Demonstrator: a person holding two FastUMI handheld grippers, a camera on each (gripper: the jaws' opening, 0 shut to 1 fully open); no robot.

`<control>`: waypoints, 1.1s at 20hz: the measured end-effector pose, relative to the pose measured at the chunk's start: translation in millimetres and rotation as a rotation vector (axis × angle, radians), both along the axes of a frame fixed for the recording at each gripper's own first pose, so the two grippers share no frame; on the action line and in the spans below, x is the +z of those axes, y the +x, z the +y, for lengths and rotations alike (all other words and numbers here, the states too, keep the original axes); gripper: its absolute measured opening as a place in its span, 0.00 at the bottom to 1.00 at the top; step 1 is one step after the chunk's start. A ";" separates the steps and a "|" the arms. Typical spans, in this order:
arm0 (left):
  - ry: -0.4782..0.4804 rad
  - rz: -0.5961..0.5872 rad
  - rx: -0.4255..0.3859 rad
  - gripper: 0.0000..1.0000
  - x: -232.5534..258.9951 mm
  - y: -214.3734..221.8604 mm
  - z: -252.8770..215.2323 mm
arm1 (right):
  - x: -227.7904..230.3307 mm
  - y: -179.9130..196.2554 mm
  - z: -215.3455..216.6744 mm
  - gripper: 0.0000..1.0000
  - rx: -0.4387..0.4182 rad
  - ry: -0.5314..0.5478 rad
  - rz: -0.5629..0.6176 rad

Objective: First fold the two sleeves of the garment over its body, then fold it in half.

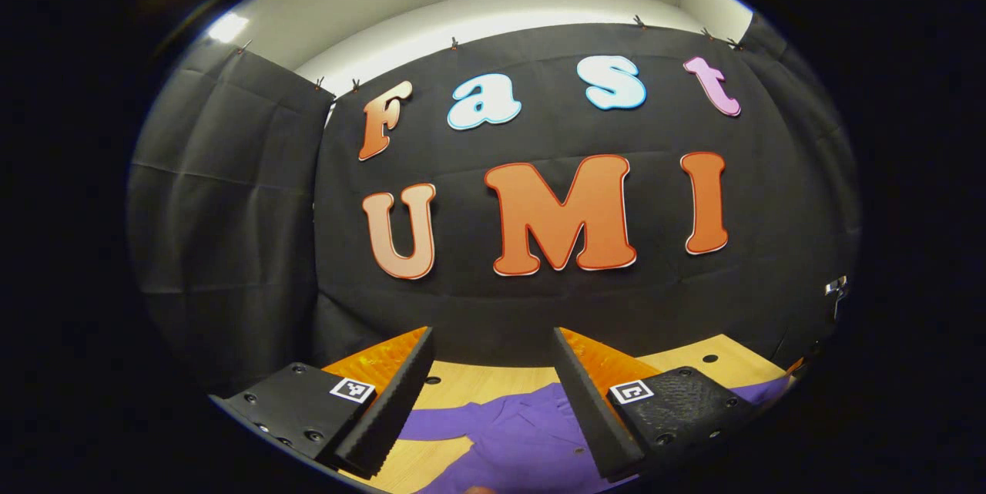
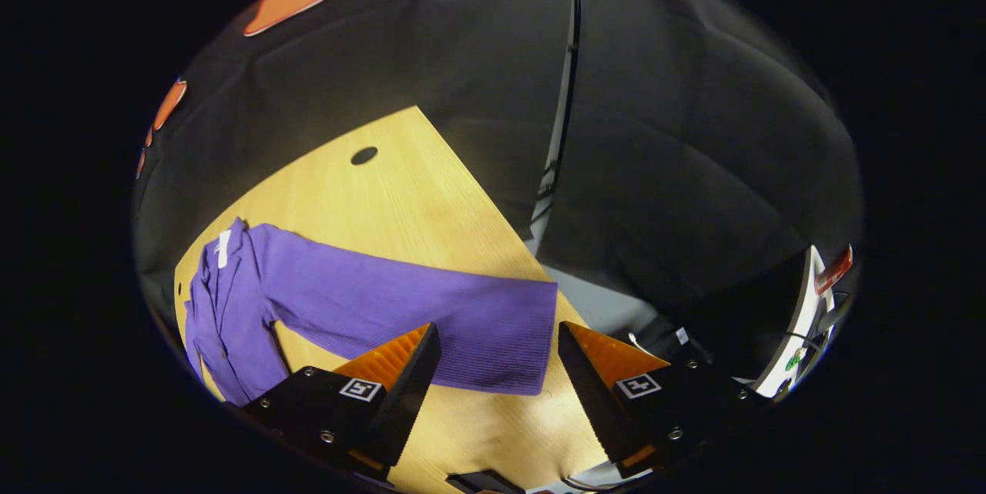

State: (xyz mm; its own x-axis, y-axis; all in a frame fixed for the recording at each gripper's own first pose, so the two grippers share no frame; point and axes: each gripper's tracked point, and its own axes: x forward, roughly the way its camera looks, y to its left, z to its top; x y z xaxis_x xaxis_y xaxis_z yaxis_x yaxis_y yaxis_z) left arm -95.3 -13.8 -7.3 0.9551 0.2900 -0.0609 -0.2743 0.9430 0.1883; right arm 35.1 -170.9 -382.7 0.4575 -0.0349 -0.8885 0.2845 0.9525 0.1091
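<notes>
Purple garment [image 2: 254, 294] flat on wooden table [image 2: 400, 193], one sleeve [image 2: 431, 317] stretched out twd table edge, R gripper [image 2: 493, 382] above sleeve cuff – fingers wide, holding nothing, L gripper [image 1: 493, 394] raised over garment – fingers wide apart, empty.

Purple garment [image 2: 231, 309] spread flat, sleeves unfolded.

In the right gripper view it is a ribbed purple top lying on the wood, one long sleeve [image 2: 416, 309] stretched straight out from the body toward the cuff (a small white tag sits at the neckline). In the left gripper view the body and part of what seems to be a sleeve lie flat, slightly creased, low in the frame.
</notes>
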 end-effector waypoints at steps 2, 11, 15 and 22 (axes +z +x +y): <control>0.011 0.019 0.020 0.95 -3.1 -6.3 -3.0 | -18.6 -0.8 -4.3 0.94 -0.006 0.010 0.068; 0.056 0.068 0.037 1.00 -5.3 -10.2 -11.3 | -65.6 0.2 -4.4 0.94 -0.068 0.051 0.226; 0.055 0.082 0.031 0.96 -7.0 -4.6 -12.5 | -64.9 -3.5 7.6 0.73 -0.055 0.046 0.274; 0.062 0.067 0.055 1.00 -3.5 -13.0 6.7 | -60.1 4.6 22.7 0.07 -0.107 0.133 0.260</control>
